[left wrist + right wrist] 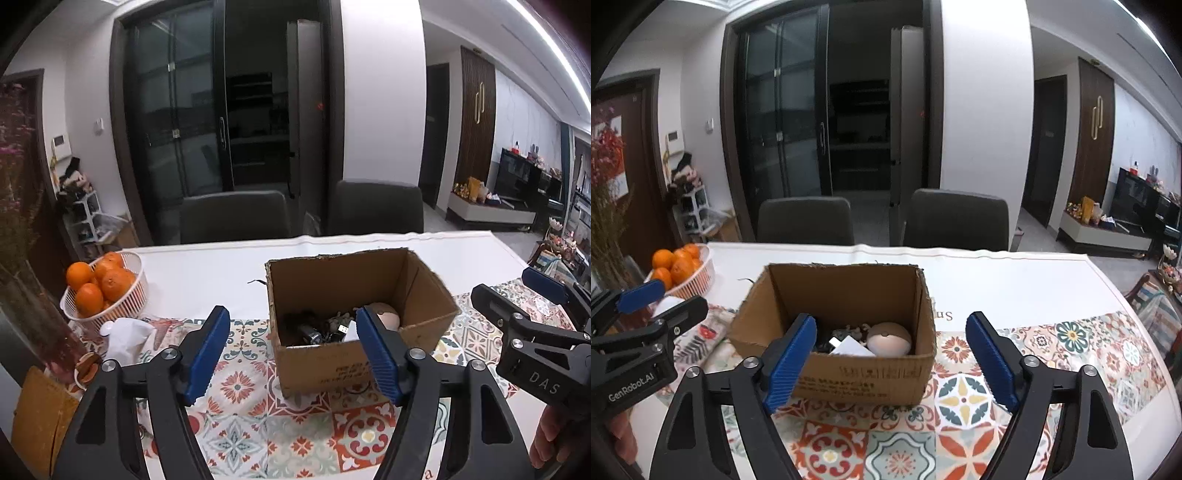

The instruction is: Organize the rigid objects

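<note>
An open cardboard box (332,365) stands on the patterned runner; it also shows in the right wrist view (864,380). Inside lie a brown-and-cream round object (889,338), a white card (851,348) and several small dark items (314,328). My left gripper (293,350) is open and empty, just in front of the box. My right gripper (892,360) is open and empty, in front of the box's right half. The right gripper shows at the right of the left wrist view (532,306); the left gripper shows at the left of the right wrist view (661,302).
A white basket of oranges (107,295) stands at the back left, with a white crumpled object (125,334) before it. A vase of dried flowers (26,280) is at the far left. Two dark chairs (805,221) stand behind the white table (1015,280).
</note>
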A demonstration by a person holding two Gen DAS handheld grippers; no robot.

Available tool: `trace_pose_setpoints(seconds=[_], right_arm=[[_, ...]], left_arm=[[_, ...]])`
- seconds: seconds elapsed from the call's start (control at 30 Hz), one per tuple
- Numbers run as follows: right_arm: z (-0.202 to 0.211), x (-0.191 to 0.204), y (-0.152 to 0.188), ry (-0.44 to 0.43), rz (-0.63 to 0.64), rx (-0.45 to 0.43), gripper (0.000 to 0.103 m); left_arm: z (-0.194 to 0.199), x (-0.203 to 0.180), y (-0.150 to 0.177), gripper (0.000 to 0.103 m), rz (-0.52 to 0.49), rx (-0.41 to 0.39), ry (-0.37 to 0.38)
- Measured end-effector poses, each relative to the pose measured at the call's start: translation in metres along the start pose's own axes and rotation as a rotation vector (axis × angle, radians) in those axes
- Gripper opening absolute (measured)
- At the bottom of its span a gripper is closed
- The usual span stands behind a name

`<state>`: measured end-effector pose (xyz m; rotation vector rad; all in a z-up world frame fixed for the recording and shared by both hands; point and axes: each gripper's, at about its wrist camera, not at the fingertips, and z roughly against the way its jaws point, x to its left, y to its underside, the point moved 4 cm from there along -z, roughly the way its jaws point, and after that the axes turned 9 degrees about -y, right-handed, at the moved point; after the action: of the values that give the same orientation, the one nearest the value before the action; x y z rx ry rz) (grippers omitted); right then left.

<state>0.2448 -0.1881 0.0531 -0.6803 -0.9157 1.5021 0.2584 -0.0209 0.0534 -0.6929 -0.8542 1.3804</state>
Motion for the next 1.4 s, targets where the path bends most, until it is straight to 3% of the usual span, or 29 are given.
trace_pose_setpoints(seconds=[0.53,0.77,1.4], right_arm=[[0.092,0.019,0.051,0.045,-0.001,-0.112,0.089],[0.110,0.022,0.069,0.048,-0.015,-0.112,0.089],[0.138,0.033,0.085,0.075,0.020,-0.143,0.093]], left_arm=[[0.075,0.013,0.055,0.088,0.017,-0.100,-0.058],[0.098,0.018,0.076,0.102,0.058,-0.118,-0.083],[0.129,0.025,0.101,0.103,0.061,-0.149,-0.133]])
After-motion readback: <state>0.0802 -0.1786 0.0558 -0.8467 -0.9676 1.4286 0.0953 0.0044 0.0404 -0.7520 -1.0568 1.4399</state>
